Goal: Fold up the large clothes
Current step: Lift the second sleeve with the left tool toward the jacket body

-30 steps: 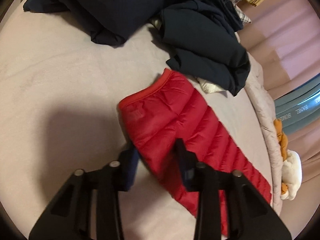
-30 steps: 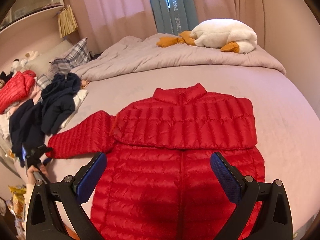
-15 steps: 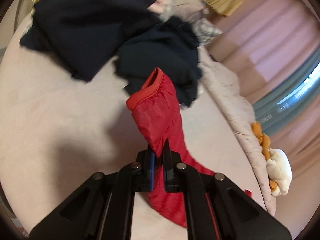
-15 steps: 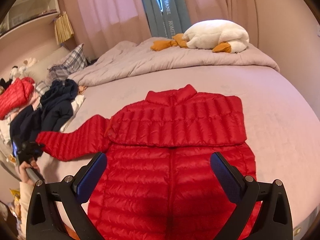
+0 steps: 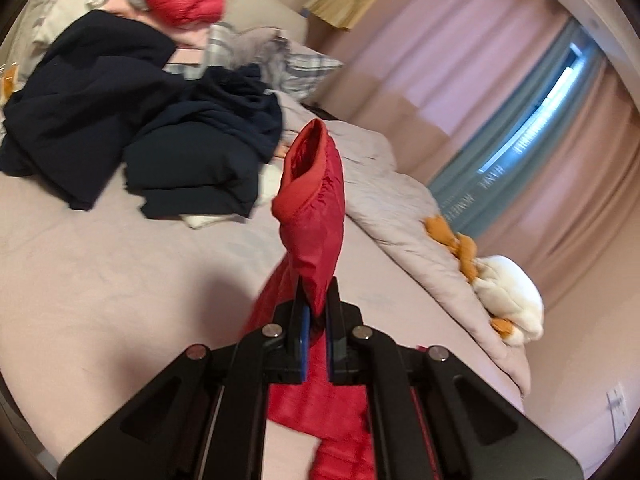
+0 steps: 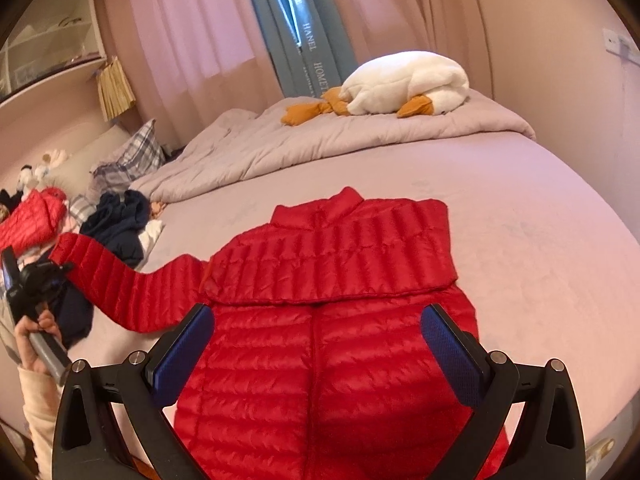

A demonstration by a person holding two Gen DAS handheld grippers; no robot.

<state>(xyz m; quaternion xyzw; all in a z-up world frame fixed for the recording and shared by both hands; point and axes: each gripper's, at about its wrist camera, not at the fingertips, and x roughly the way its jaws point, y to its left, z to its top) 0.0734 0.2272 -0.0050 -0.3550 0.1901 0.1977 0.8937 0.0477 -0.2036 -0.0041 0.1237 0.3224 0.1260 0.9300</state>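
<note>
Left wrist: jacket (image 5: 316,216) body hidden.

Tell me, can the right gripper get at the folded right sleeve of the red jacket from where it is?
Probably yes: the right gripper is open above the red jacket, and nothing lies on the folded sleeve.

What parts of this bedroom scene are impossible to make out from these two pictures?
- Red jacket: its hem, right wrist view, cut off by the bottom edge and the right gripper.
- Sleeve where it is pinched: left wrist view, hidden between the shut jaws of the left gripper.
- Small toys by the pillows: right wrist view, too small and blurred.
- Curtain lettering: right wrist view, partly unreadable, lost in folds.
</note>
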